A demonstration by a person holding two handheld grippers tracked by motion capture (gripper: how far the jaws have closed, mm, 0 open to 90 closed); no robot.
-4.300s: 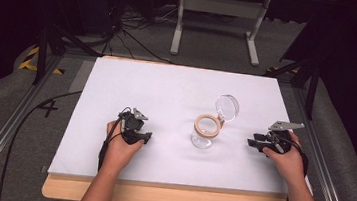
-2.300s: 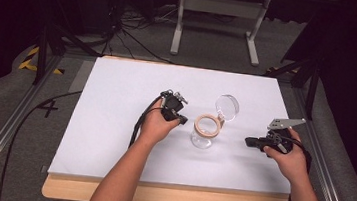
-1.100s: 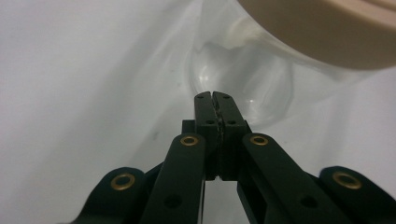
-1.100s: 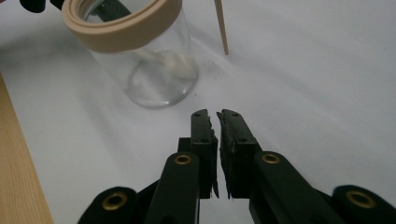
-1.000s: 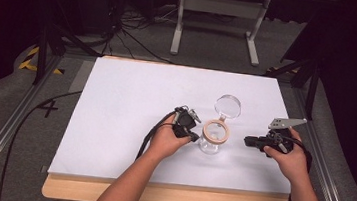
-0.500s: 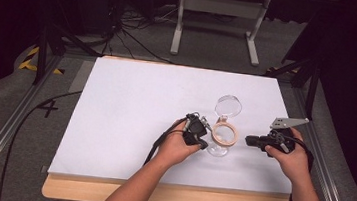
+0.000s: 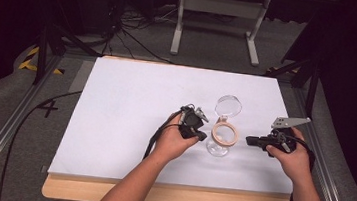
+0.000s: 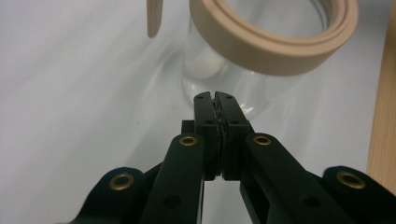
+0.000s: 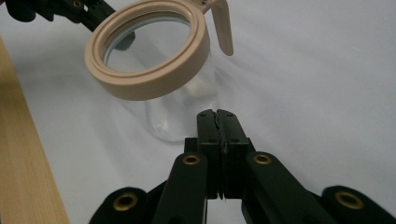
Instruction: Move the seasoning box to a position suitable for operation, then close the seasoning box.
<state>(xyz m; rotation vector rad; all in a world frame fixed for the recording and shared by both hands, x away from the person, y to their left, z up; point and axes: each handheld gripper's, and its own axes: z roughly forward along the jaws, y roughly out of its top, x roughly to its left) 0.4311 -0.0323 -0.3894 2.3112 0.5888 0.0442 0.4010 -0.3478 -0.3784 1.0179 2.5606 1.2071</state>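
Both tools, left tool (image 7: pixel 202 134) and right tool (image 7: pixel 251 140), are pressed together, empty, beside the glass jar (image 7: pixel 223 137) on the table (image 7: pixel 125 105).

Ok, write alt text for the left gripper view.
Closed black tongs point at the base of a clear glass jar with a beige rim ring, standing on a white table cover. A beige tab hangs at upper left.

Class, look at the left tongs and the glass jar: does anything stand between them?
Nothing visible does. The left tongs, jaws shut, point straight at the jar, with bare white table beside them. The jar's tan rim sits above the tips.
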